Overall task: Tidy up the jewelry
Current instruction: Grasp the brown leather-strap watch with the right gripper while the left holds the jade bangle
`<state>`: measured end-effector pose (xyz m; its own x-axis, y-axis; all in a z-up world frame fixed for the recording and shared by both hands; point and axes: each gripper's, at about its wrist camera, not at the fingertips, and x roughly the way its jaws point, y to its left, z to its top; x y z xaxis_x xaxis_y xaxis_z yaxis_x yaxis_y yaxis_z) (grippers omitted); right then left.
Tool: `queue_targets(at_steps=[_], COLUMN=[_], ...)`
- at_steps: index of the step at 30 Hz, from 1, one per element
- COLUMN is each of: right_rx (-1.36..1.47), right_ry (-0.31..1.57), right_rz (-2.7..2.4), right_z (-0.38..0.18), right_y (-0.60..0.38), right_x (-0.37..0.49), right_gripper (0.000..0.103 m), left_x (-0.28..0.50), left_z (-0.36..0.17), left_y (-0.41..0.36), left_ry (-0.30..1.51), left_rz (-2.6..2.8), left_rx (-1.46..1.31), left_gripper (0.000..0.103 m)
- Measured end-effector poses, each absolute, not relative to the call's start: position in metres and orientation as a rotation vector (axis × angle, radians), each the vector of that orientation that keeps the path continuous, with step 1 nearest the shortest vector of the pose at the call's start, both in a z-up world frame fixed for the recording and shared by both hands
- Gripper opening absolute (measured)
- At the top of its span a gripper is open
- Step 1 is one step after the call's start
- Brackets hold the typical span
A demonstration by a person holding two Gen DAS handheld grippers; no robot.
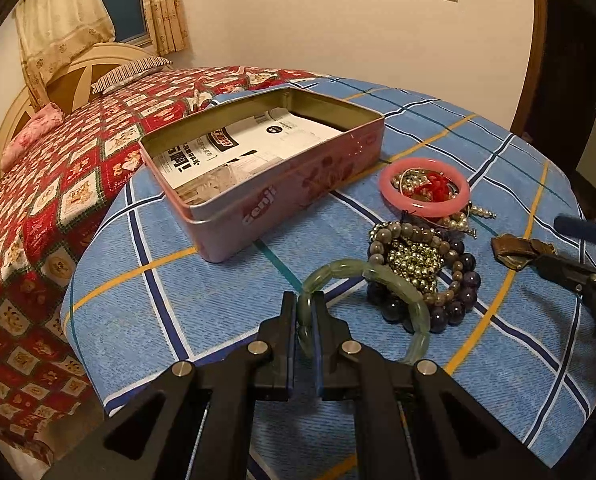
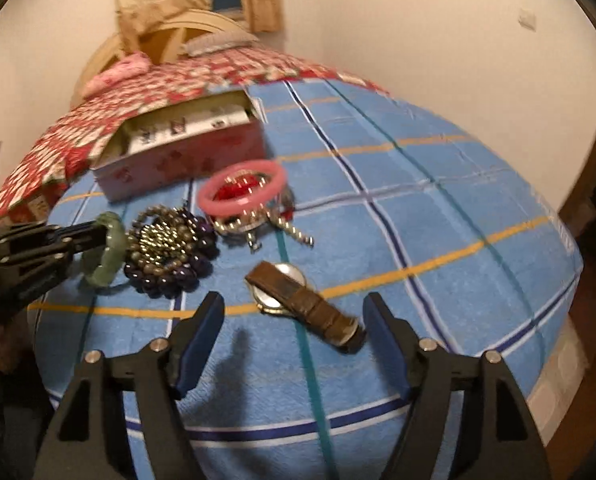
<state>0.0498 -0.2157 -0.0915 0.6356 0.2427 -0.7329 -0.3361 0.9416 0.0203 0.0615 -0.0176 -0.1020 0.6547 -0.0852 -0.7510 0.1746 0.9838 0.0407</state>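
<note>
1. Surface: a bed [image 1: 110,240] carried all items, on a blue plaid cloth [image 1: 218,304] laid over a red patterned quilt [image 1: 38,216].

2. Pink tin [image 1: 282,184]: open, lidless, set toward the cloth's far left edge; printed paper [image 1: 242,148] lay inside.

3. Pink bangle [image 1: 424,190]: flat on the cloth just right of the tin, ringing red beads [image 1: 432,188] and pearl strands that spilled out over its near rim.

4. Bead pile [image 1: 418,268]: dark purple, grey-brown and small metallic beads heaped together, just nearer than the bangle.

5. Green bracelet [image 1: 378,276]: pale jade-coloured segments, 1 side resting against the bead pile, the other side clamped in the left hand-held gripper [image 1: 305,312]. Its jaws stood narrow, pressed on the bracelet's segments. Whether the bracelet was lifted clear of the cloth could not be told.

6. Watch [image 2: 298,296]: brown leather strap, metal case, lying on the cloth toward its near right edge, apart from the bead pile.

7. Right hand-held gripper [image 2: 294,312]: jaws wide, nothing gripped; the watch's strap end lay between the 2 blue pads [image 2: 202,332], close to the right 1, contact not clear. The right view was blurred.
</note>
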Motion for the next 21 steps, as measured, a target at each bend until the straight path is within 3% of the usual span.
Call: queue_targets(at_steps=[5,6,8,10,21], right_rx=[-0.267,-0.284,-0.318,-0.311,-0.280], right_ry=[0.792,0.808,0.843,0.846,0.772], right_rz=[0.446,0.466,0.487,0.488,0.487], right_z=[-0.097,-0.101,-0.109,-0.110,-0.078], right_y=[-0.210,-0.208,-0.204,-0.205,-0.197], right_x=[0.053,0.056,0.062,0.061,0.039], right_gripper=[0.070,0.064,0.036,0.021,0.019], left_x=[0.063,0.064,0.064,0.063,0.048], left_z=[-0.104,-0.104,-0.103,-0.102,-0.053], left_y=[-0.021,-0.022,-0.022,-0.023,-0.030], left_ry=[0.844,0.844,0.844,0.842,0.748], left_rz=[-0.152,-0.153,-0.156,-0.161,-0.183], left_rx=[0.125,0.128,0.128,0.127,0.183], left_gripper=[0.006,0.006,0.006,0.006,0.006])
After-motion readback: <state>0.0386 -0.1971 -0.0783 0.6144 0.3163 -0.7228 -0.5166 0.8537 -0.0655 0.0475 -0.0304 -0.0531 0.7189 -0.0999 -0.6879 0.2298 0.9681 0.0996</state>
